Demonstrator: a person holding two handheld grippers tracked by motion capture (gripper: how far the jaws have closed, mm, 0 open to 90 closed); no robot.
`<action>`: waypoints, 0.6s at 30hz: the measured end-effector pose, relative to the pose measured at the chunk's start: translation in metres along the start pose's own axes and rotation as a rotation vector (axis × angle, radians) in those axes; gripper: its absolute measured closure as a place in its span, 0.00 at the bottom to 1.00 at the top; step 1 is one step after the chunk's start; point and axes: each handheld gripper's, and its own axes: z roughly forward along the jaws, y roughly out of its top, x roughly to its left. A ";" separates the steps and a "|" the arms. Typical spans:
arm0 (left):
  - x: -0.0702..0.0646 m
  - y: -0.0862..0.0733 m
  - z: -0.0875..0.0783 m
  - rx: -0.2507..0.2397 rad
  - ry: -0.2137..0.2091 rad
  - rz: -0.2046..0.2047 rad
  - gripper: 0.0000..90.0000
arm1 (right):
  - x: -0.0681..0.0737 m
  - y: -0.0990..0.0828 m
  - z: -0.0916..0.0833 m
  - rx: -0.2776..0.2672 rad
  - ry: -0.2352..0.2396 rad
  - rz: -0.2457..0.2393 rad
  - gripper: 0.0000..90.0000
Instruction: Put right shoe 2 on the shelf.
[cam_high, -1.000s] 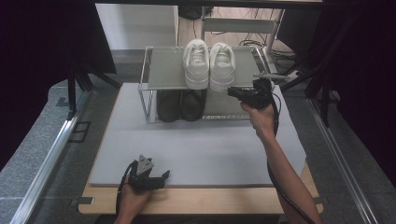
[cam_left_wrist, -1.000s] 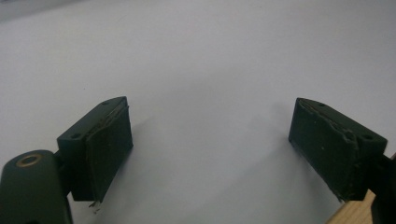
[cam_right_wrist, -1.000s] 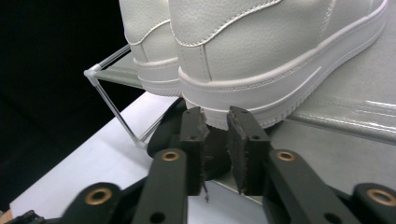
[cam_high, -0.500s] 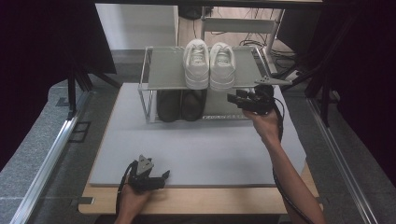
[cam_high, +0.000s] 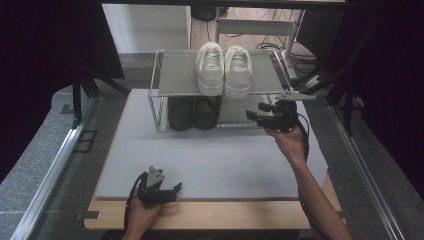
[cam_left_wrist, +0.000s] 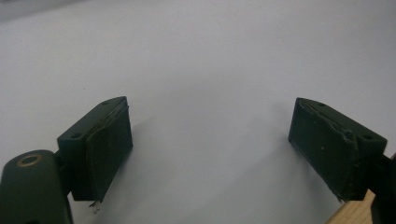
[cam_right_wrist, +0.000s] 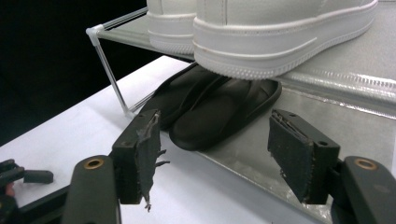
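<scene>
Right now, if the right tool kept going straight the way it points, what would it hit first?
Most likely the nearer black slipper on the rack's lower shelf. The right tool stands open, aimed at it beneath the white sneakers, nothing between; depth is hard to judge.

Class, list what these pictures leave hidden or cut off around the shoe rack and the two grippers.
- Black slippers: high view, their toes hidden under the rack's top shelf.
- White sneakers: right gripper view, uppers cut off by the top edge.
- Left gripper: high view, too small to judge its jaws; the left gripper view shows them apart.
</scene>
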 end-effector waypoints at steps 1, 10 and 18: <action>0.000 0.000 0.000 0.000 0.000 0.000 0.15 | 0.000 -0.001 -0.001 0.001 0.000 0.000 0.37; 0.000 0.000 0.000 0.000 0.001 0.000 0.15 | 0.003 -0.017 -0.008 0.023 -0.014 -0.037 0.32; 0.000 0.000 0.000 0.000 0.001 0.000 0.15 | 0.006 -0.034 -0.008 0.045 -0.015 -0.058 0.27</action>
